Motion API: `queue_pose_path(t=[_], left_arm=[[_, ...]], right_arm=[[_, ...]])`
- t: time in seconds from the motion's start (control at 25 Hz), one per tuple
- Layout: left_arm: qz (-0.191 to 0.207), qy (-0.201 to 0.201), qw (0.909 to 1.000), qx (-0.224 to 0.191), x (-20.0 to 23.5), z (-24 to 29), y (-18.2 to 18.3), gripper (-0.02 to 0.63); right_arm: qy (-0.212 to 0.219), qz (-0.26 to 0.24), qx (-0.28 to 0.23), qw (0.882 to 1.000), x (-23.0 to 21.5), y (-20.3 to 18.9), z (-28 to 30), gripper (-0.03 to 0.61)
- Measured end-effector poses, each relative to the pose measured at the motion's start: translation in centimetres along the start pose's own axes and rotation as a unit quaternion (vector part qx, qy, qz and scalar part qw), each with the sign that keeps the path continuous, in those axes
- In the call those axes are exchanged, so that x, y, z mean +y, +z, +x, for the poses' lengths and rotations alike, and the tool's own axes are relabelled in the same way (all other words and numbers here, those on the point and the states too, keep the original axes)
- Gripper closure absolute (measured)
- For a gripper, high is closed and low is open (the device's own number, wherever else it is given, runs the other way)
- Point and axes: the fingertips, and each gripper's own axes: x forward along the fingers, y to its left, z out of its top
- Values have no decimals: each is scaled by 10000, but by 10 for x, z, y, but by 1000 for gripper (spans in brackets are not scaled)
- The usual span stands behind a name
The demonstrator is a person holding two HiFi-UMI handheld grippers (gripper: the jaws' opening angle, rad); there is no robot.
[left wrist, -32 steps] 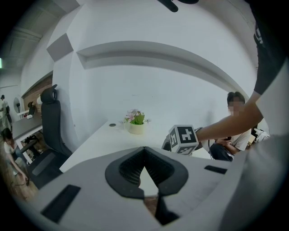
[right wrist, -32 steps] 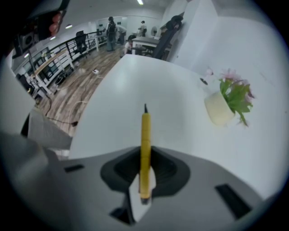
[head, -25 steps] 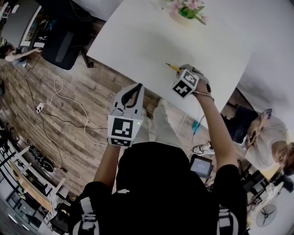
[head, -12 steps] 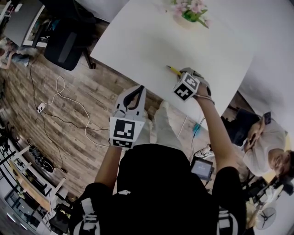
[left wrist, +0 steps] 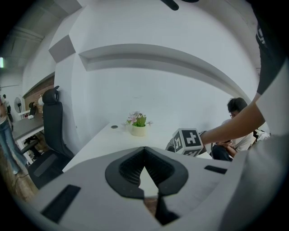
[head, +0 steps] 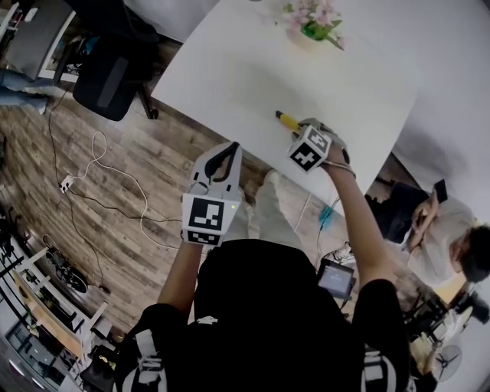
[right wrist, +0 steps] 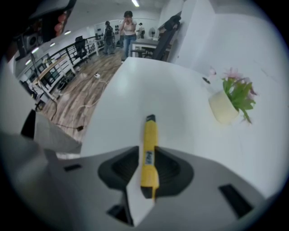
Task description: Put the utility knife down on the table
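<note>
The yellow utility knife (right wrist: 149, 153) with a black tip points away from me between the jaws of my right gripper (right wrist: 147, 177), which is shut on its rear part. It hangs low over the white table (right wrist: 135, 94), near the front edge. From the head view, the knife (head: 287, 120) sticks out ahead of the right gripper (head: 303, 129) toward the table's middle. My left gripper (head: 223, 155) is shut and empty, held off the table over the wooden floor; its own view shows its jaws (left wrist: 144, 168) closed together.
A small cream pot of pink flowers (head: 314, 19) stands at the table's far side (right wrist: 228, 101). A black office chair (head: 107, 73) sits left of the table. Cables (head: 107, 164) lie on the floor. A seated person (head: 444, 237) is at the right.
The right gripper has shifted slightly with the knife, and more of the yellow body now shows ahead of it. The left gripper has barely moved.
</note>
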Motion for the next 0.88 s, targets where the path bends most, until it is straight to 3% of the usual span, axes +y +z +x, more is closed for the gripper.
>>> queue_pose_path(t=[0.56, 0.88], left_arm=[[202, -16, 9992, -342, -2, -13, 34, 594], [421, 32, 9970, -649, -7, -27, 63, 594]], right_arm=[[-359, 656, -744, 9944, -7, 15, -69, 528], [-549, 1318, -1851, 9723, -19, 44, -150, 545]])
